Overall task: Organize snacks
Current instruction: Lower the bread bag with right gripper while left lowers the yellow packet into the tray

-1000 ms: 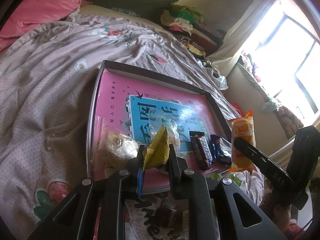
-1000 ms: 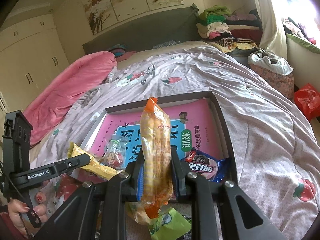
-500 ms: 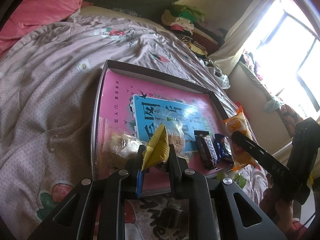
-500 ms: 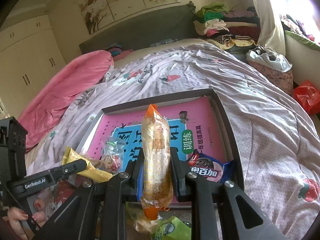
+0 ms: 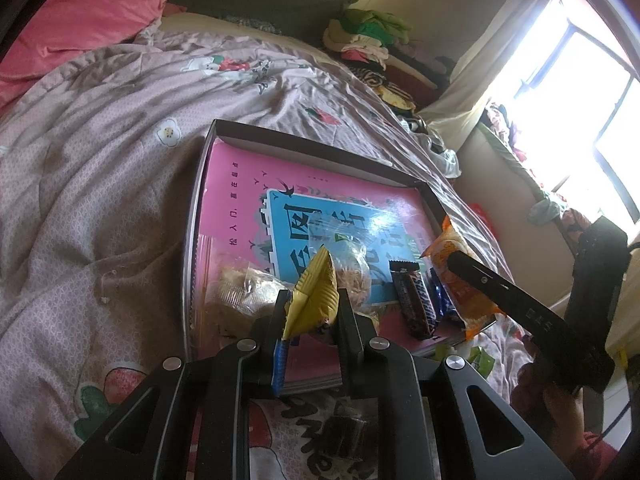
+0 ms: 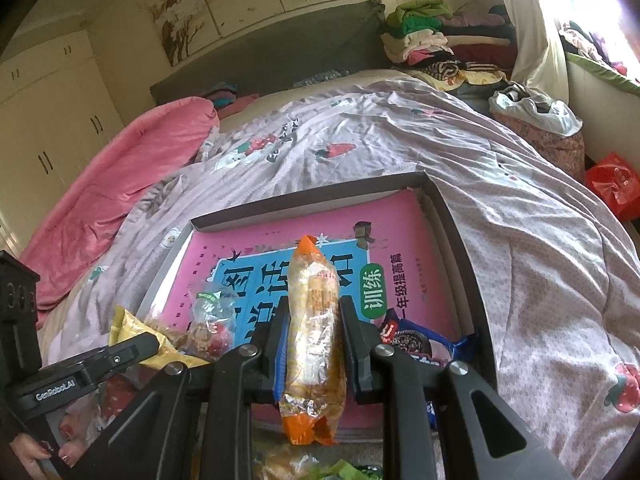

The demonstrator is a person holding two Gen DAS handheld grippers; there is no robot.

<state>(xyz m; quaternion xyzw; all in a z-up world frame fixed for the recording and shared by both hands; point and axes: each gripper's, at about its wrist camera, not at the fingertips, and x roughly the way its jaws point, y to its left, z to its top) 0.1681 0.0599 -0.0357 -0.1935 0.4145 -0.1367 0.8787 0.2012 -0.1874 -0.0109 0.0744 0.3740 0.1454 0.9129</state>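
Orange-wrapped snack pack (image 6: 314, 320), pinched in the right hand-held gripper (image 6: 313, 338), has edged forward over the box (image 6: 456, 216), ready to drop. Beside it, the left hand-held gripper (image 5: 310, 312) pinches a yellow packet (image 5: 314, 292) above the box's near edge.

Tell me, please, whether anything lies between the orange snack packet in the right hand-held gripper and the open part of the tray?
Nothing visible does: the orange snack packet hangs over the tray, and the pink book beyond it is bare.
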